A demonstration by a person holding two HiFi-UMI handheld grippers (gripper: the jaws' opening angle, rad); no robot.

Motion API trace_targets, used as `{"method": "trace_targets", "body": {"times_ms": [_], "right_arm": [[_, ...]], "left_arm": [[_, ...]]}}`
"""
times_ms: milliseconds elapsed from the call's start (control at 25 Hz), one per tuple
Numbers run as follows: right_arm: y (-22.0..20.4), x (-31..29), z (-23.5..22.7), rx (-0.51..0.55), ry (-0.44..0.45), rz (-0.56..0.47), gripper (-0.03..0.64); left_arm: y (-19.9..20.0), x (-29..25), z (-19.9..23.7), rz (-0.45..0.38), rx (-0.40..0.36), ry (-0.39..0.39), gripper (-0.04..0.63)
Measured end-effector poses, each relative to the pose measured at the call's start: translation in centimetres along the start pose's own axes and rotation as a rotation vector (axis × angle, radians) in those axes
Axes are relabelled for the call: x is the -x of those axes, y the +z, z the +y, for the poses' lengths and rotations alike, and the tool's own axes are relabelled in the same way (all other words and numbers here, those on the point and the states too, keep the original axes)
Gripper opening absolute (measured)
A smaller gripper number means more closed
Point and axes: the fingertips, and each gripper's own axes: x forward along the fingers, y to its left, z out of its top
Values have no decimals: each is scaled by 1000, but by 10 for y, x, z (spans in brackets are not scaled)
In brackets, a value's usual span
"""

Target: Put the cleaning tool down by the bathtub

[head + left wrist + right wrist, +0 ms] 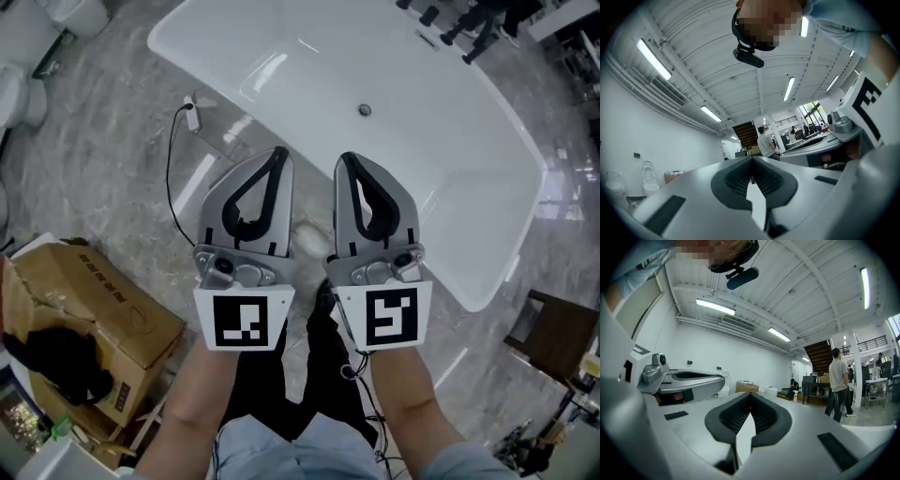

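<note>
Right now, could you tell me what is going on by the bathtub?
A person holds the left gripper and the right gripper side by side over the floor beside the bathtub. Both have their jaws together with nothing between them. A pale object lies on the floor by the tub; whether it is the cleaning tool is unclear.

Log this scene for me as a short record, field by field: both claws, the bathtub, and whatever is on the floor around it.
Left claw: shut, nothing between the jaws
Right claw: shut, nothing between the jaws, side by side with the left one
Bathtub: white, only the drain seen inside
Floor left of tub: torn cardboard box, black cable
Cleaning tool: in neither claw
</note>
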Motion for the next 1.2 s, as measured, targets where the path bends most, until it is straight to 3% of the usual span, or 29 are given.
{"method": "trace_targets", "body": {"times_ms": [280,560,760,1200], "right_arm": [[111,22,-22,36,-51,-96,14],[167,56,-16,40,-56,-101,14],[190,67,-17,53,-84,-129,14],[217,69,-18,93,-132,-185,12]], "left_arm": [[105,-2,10,-55,-46,13,15],[184,7,9,-122,-68,0,15],[208,15,9,-145,-47,-2,15],[214,17,13,-156,-15,-7,15]]}}
